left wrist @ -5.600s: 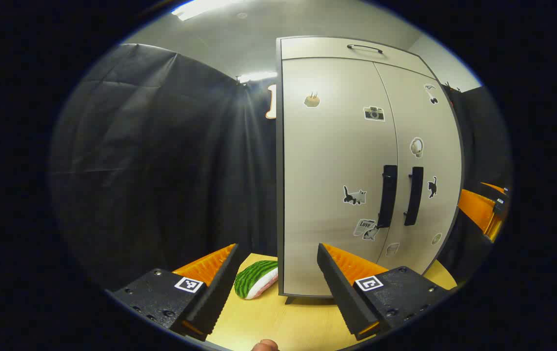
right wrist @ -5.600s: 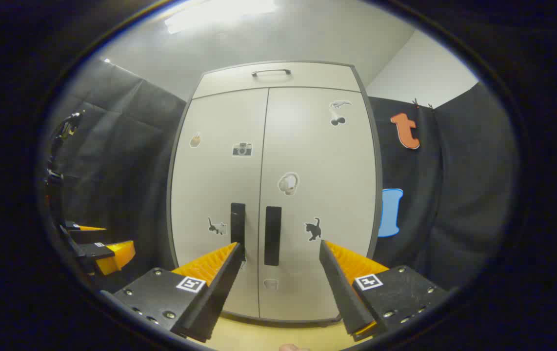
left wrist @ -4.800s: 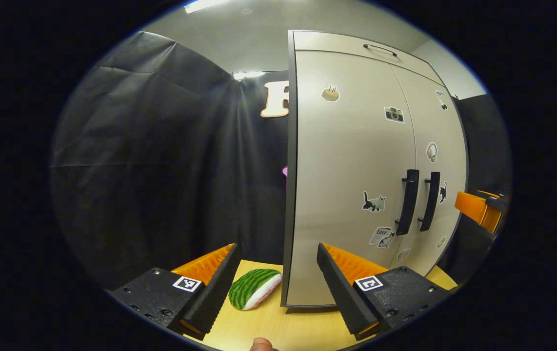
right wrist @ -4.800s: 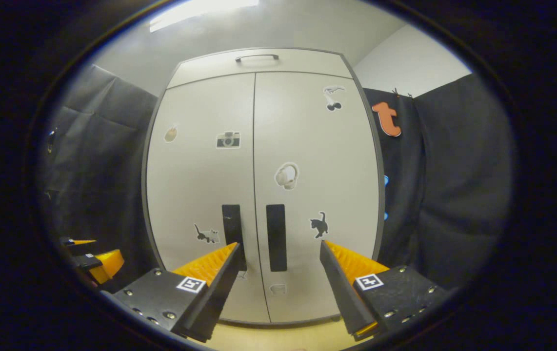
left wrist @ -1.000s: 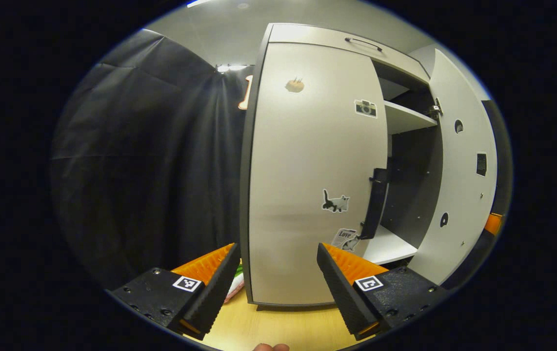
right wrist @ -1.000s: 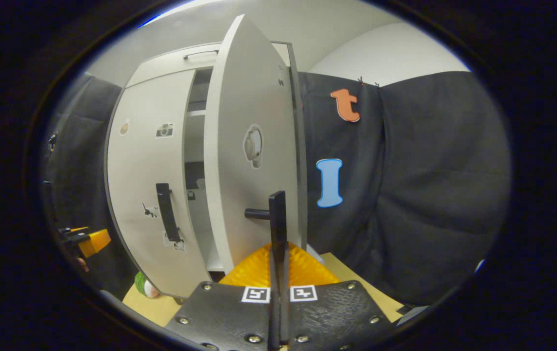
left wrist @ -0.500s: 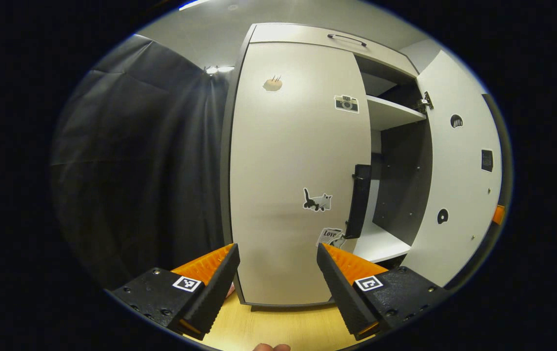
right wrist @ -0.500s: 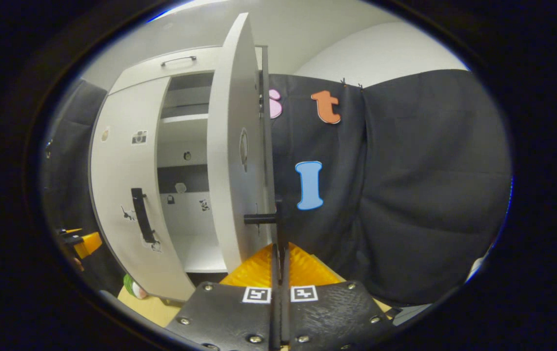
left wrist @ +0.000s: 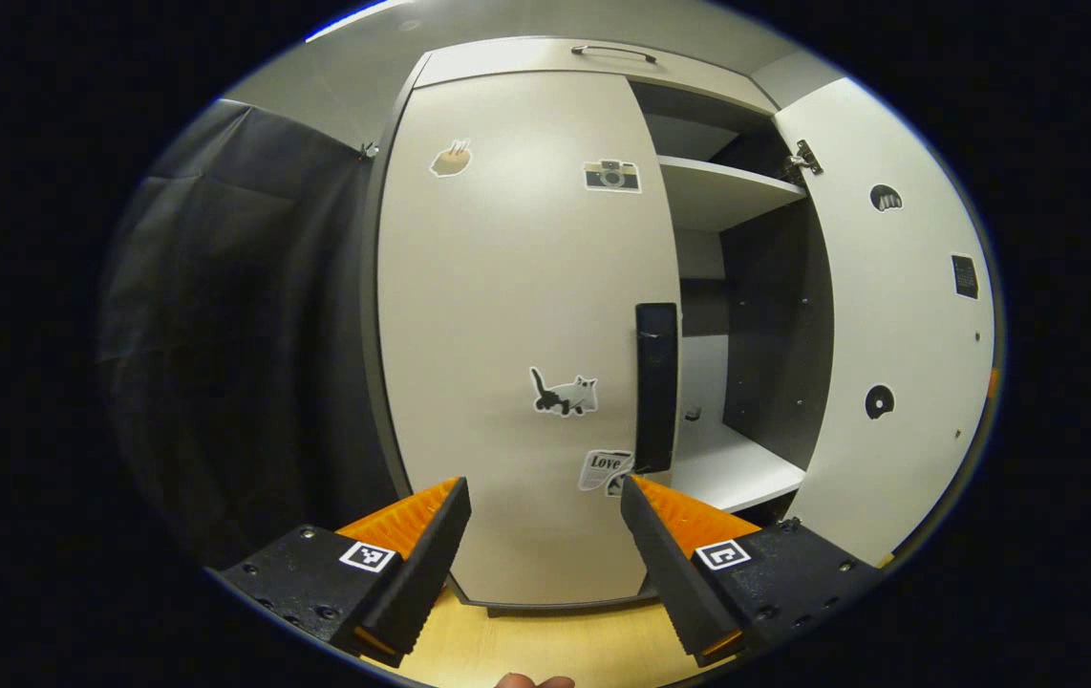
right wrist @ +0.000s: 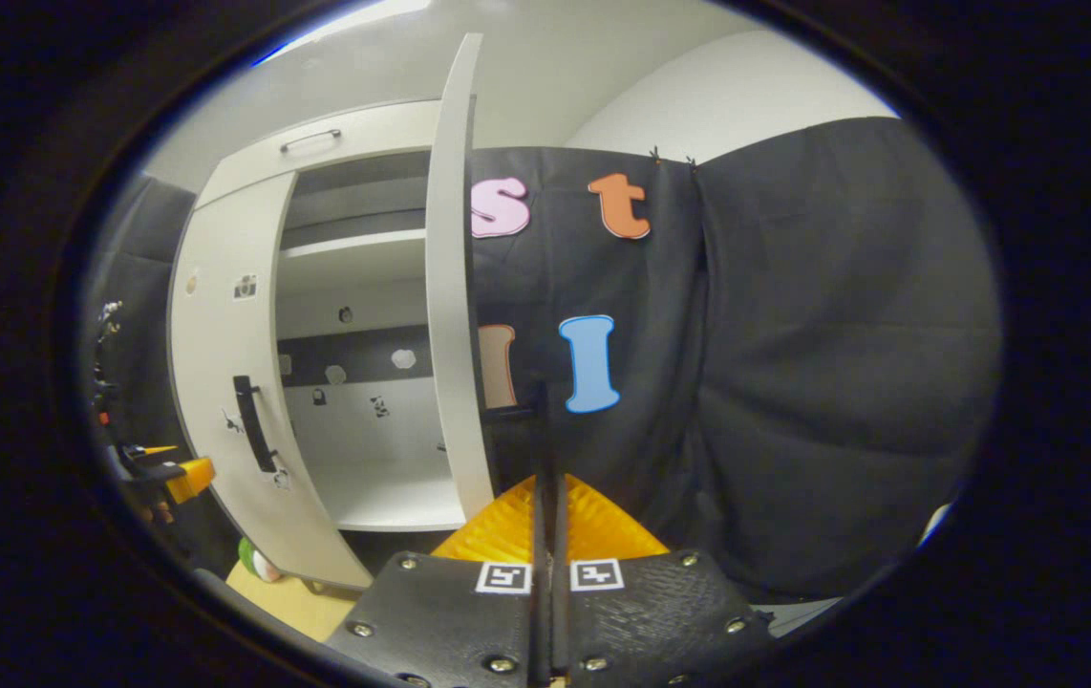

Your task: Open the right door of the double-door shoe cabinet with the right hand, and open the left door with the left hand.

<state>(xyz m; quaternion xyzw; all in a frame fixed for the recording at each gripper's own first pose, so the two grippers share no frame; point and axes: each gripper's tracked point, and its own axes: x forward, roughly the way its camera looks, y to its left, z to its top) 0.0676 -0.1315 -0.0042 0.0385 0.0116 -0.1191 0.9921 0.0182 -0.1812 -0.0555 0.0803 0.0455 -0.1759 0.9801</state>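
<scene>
Black cloth walls close in the booth, and a pale wooden tabletop (left wrist: 545, 640) carries the shoe cabinet (left wrist: 603, 67) at its centre. Its right door (right wrist: 450, 287) stands swung wide, seen edge-on in the right gripper view, with the white shelves (right wrist: 364, 248) bare behind it. The right gripper (right wrist: 545, 478) sits pinched narrow on the right door handle (right wrist: 538, 420), both fingers pressed against the thin bar, so that half of the task looks done or nearly so.

What is left is the left door (left wrist: 517, 315), which lies flat and closed against the cabinet front, stickers on its face. Its dark handle (left wrist: 655, 382) runs upright along the inner edge. The left gripper (left wrist: 545, 516) hovers spread wide in front of the door's lower part, near the handle but apart from it, gripping nothing. By this judgement, the left side has yet to begin: reach, clamp, pull.
</scene>
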